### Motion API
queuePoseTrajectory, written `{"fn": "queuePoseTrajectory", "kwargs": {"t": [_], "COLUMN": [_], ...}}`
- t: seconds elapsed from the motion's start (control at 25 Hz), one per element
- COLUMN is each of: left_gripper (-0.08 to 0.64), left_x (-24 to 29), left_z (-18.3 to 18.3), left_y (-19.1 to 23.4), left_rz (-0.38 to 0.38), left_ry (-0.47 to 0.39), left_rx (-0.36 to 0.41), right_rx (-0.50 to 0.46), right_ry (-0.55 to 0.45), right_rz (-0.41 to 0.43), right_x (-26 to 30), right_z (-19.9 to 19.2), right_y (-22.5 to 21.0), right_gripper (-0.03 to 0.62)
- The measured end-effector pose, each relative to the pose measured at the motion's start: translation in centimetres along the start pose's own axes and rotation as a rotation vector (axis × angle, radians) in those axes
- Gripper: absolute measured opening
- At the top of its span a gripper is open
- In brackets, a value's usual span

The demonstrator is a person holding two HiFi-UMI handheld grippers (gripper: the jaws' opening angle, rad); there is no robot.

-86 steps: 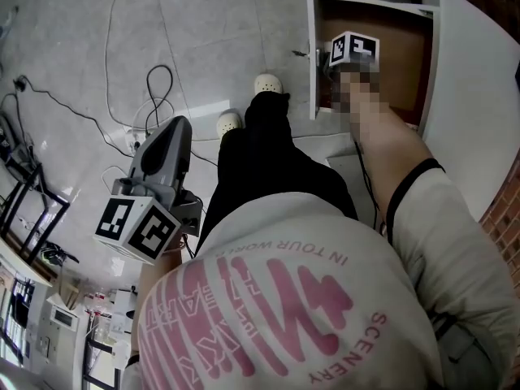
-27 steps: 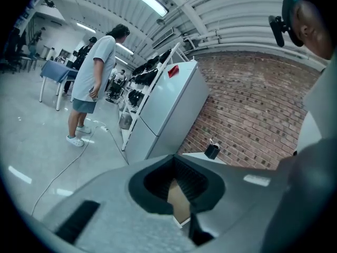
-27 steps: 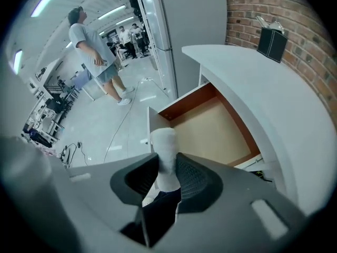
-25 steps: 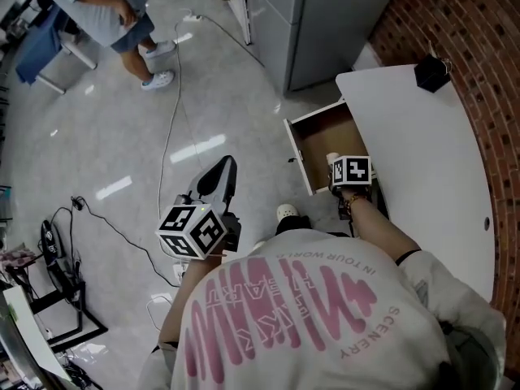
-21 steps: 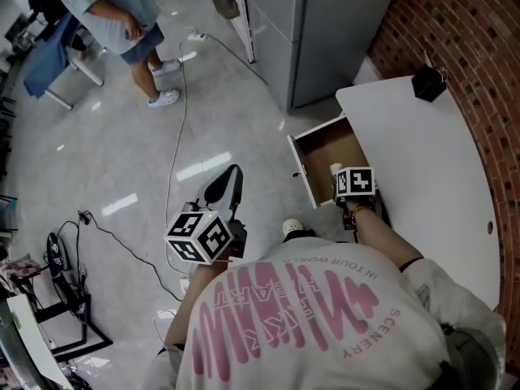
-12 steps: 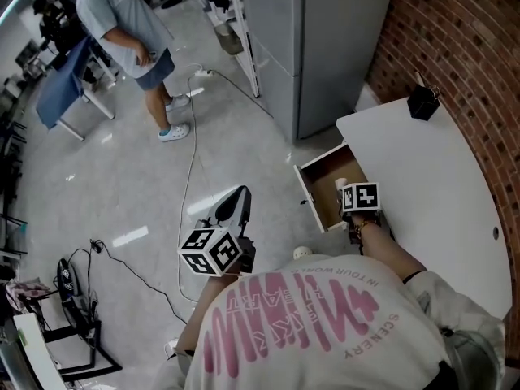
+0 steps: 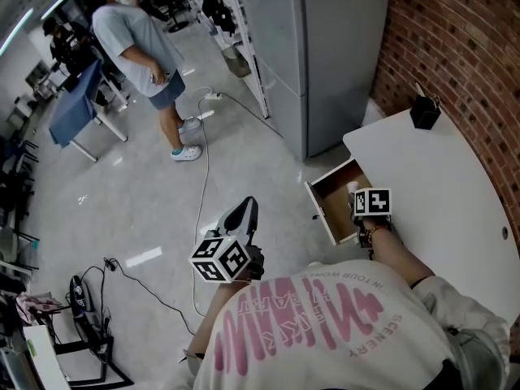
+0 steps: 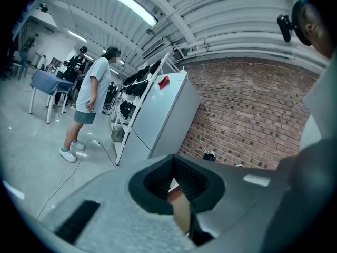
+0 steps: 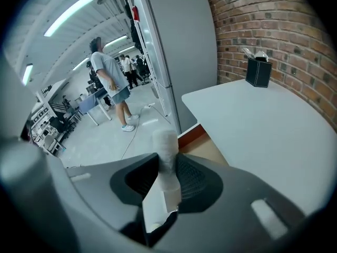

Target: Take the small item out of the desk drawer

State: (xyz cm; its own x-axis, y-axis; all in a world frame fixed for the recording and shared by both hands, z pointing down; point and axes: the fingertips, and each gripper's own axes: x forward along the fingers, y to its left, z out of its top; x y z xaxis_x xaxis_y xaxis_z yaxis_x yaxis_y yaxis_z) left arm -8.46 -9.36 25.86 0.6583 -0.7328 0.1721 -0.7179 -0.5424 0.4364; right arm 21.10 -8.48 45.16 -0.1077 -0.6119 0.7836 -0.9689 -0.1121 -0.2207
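The wooden desk drawer (image 7: 331, 210) stands pulled open at the left edge of the white desk (image 7: 439, 185). Just above it my right gripper (image 7: 357, 192) is shut on a small white cylinder (image 7: 353, 188). In the right gripper view the cylinder (image 9: 165, 146) stands upright between the black pads, and the drawer (image 9: 202, 140) shows behind it. My left gripper (image 7: 246, 210) hangs over the floor, well to the left of the drawer. Its jaws (image 8: 179, 194) stand a narrow gap apart with nothing between them.
A tall grey cabinet (image 7: 325, 39) stands beyond the drawer against a brick wall. A black box (image 7: 425, 110) sits at the desk's far end. A person (image 7: 142, 51) stands on the floor at the far left, and a cable (image 7: 199, 185) trails across the floor.
The head view has risen and pulled back, so more of the room shows. The right gripper stays above the drawer with the white cylinder in it. The left gripper hangs as before.
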Motion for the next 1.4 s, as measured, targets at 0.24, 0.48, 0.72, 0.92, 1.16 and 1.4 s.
{"fn": "queuePoseTrajectory", "kwargs": {"t": [0.24,0.48,0.72,0.92,1.16,1.4], "left_gripper": [0.006,0.006,0.006,0.006,0.006,0.006], "left_x": [0.0,0.1,-0.2,-0.2,0.1,-0.1], "left_z": [0.4,1.1,1.4,1.5,1.2,1.3], "left_y": [-0.1,-0.6,0.0,0.0,-0.4,-0.9], "left_rz": [-0.001,-0.013,0.009,0.009,0.001,-0.010], "left_ry": [-0.015,-0.026,-0.042,-0.043,-0.034,-0.032], "left_rx": [0.008,0.023,0.009,0.008,0.010,0.016], "right_rx": [-0.004,-0.012,-0.031,-0.041,-0.060,-0.080], "right_ry": [-0.081,-0.152,-0.215,-0.270,-0.341,-0.380], "right_rz": [-0.001,0.034,0.087,0.136,0.211,0.270], "right_x": [-1.2,-2.7,-4.3,-5.9,-7.9,-9.9], "right_z": [2.7,5.1,7.2,8.8,10.7,11.5], "right_y": [0.0,1.5,3.7,5.7,8.2,10.5], "right_gripper": [0.120,0.120,0.121,0.121,0.121,0.121]}}
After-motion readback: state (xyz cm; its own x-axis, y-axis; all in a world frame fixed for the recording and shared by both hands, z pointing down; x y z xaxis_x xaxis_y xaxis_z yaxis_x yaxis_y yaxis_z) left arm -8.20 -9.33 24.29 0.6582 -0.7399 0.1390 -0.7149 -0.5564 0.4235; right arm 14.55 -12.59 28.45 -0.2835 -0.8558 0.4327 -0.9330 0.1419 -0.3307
